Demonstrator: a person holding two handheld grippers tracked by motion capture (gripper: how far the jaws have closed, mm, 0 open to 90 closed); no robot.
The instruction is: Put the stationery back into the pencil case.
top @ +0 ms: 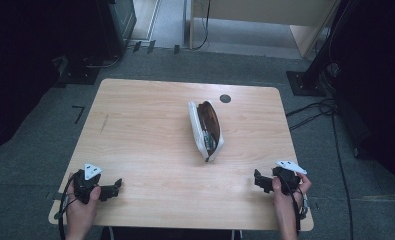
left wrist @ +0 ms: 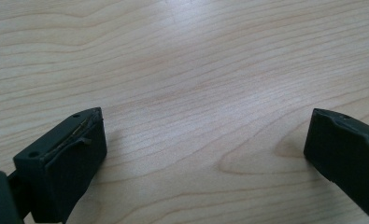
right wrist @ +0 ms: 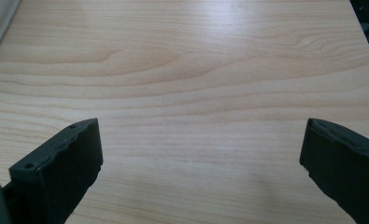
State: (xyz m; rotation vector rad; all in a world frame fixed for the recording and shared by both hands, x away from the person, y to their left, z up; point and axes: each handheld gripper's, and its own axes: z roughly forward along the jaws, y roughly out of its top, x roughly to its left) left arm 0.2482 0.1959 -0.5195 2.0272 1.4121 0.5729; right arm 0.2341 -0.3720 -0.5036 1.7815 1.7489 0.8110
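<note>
A pale wood-grain surface (top: 135,130) with rounded corners is seen standing on grey carpet. A white pouch (top: 205,130), open along its top with a brown lining shown, is laid on it. Beyond the pouch, near the far edge, a small dark round cap (top: 225,98) is set into the surface.

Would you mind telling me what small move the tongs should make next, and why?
Probably bring the right tongs forward and inward toward the white pencil case. Both tongs are open and holding nothing near the table's front edge, left tongs included, while the case lies open mid-table, apart from both, its near end closer to the right.
</note>
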